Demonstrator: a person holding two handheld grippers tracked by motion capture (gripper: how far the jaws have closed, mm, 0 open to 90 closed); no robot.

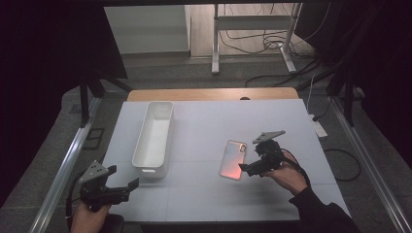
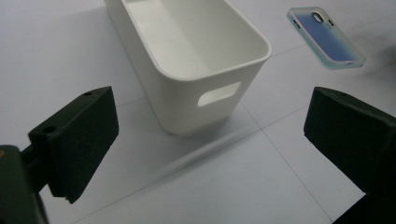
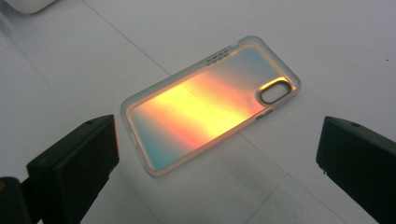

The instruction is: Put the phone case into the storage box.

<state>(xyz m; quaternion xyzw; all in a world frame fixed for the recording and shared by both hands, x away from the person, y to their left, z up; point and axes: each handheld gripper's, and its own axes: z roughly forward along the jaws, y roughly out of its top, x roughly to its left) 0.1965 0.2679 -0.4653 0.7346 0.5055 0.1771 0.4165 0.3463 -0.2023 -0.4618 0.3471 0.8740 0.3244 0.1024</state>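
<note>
An iridescent phone case (image 1: 232, 159) lies flat on the white table, right of centre; it glows orange in the right gripper view (image 3: 210, 105) and looks blue in the left gripper view (image 2: 326, 37). My right gripper (image 1: 247, 167) is open just to the case's right, jaws wide on either side of it, not touching. A white rectangular bin (image 1: 155, 137) stands left of centre, empty, with a handle slot facing me (image 2: 218, 93). At the front left corner my left gripper (image 1: 124, 182) is open and holds nothing, pointed at the bin's near end.
The white tabletop (image 1: 204, 194) ends at a wooden strip (image 1: 212, 93) at the back. Metal rails (image 1: 63, 170) run along both sides. Cables and a stand's legs (image 1: 252, 53) lie on the floor beyond.
</note>
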